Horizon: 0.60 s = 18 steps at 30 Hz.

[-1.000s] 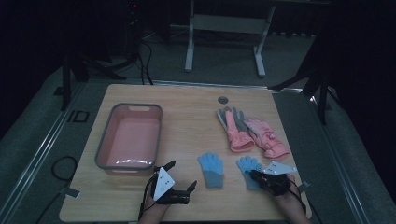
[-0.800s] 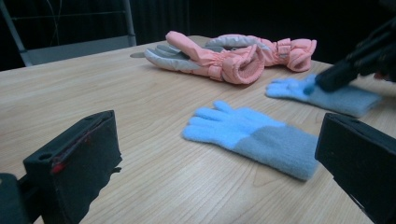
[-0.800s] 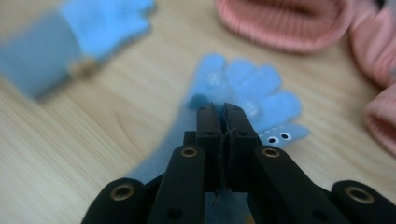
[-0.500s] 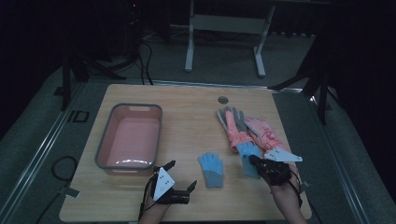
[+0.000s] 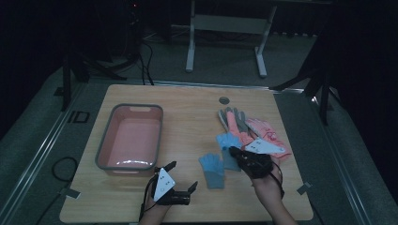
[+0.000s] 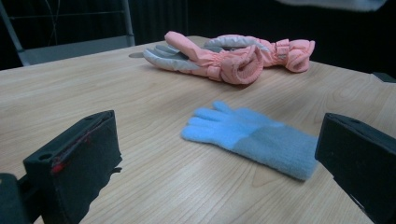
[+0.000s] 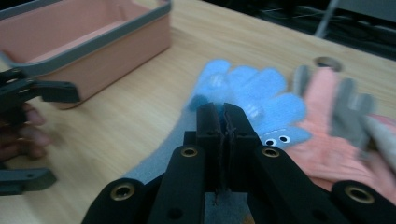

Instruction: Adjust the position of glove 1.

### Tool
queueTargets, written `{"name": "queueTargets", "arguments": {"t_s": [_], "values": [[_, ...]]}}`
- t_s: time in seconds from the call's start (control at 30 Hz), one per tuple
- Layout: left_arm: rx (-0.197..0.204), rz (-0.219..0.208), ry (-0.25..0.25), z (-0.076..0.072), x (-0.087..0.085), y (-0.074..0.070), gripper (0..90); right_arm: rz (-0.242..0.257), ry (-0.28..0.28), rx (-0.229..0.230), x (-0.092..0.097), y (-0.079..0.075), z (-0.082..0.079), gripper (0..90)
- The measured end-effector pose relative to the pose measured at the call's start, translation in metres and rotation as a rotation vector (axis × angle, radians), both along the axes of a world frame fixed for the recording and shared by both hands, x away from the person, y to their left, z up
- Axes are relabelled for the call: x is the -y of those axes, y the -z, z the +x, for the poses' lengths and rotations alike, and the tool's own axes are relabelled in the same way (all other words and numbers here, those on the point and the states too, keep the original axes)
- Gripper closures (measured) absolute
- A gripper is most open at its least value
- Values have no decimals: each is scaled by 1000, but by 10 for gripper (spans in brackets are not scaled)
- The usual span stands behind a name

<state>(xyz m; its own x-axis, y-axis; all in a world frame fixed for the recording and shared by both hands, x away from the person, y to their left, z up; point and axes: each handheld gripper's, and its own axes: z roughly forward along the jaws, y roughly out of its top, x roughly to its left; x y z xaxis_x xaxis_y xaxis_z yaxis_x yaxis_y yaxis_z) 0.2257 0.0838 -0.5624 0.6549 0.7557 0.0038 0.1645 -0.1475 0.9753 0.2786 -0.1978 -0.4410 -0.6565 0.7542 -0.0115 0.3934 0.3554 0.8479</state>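
My right gripper (image 5: 236,153) hangs over the table's front right, shut on a light blue glove (image 5: 227,140) that droops from it, fingers pointing away. In the right gripper view the pads (image 7: 223,116) pinch the glove's cuff and its blue fingers (image 7: 252,88) spread beyond. A second blue glove (image 5: 213,169) lies flat on the wood; in the left gripper view this glove (image 6: 252,133) lies ahead, between the jaws. My left gripper (image 5: 181,177) rests near the front edge, open and empty (image 6: 219,144). A pink-and-grey pair of gloves (image 5: 253,129) lies at the right.
A pink tub (image 5: 104,145) with a grey rim stands empty on the left half of the wooden table (image 5: 187,108). A small round hole (image 5: 224,100) sits near the far edge. Dark floor and a metal stand (image 5: 225,28) lie beyond the table.
My right gripper has risen and moved left and away from the front edge, lifting the blue glove off the table. The left gripper and the other gloves have stayed put.
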Motion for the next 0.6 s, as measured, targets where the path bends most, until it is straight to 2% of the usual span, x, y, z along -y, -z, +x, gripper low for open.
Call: {"name": "queueTargets", "arguments": {"t_s": [0.27,0.43,0.6], "values": [[0,-3,1,0,0,0,1,-10,-63,-40,-28,18,1,865],[-2,-7,2,0,0,0,1,-20,-109,-84,-30,35,3,865],[1,10,2,0,1,0,1,-54,-128,-120,-32,51,4,864]]}}
